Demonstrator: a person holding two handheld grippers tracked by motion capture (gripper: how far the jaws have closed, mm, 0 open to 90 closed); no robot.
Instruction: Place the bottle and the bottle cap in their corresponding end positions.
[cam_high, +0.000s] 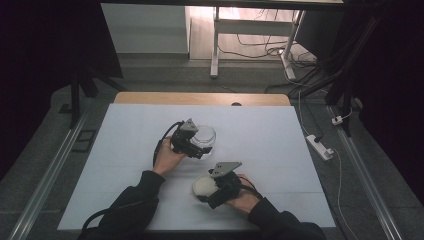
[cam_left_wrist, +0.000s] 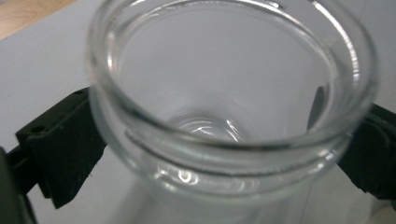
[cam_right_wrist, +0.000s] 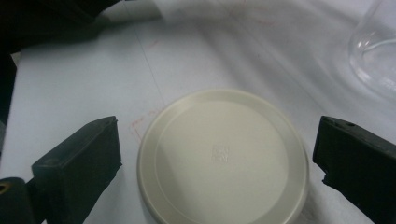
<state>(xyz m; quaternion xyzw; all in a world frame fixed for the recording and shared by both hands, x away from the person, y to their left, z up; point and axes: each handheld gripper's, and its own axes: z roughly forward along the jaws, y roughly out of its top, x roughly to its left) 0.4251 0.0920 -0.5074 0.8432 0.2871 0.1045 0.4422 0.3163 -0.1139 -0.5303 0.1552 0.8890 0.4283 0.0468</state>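
between left gripper (cam_left_wrist: 224, 154) fingers, glass jar (cam_left_wrist: 229, 93), lid (cam_right_wrist: 223, 156) nearby

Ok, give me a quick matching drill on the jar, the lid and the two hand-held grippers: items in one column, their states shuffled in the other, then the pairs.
Items:
1. glass jar
2. cream lid
3. left hand-held gripper
4. right hand-held gripper

States:
A. open, jaws either side of the lid
B. lying flat on the white table cover
C. uncapped, seemingly empty
D. jaws against the jar's sides below the rim

Pairs: 1-C, 2-B, 3-D, 4-A
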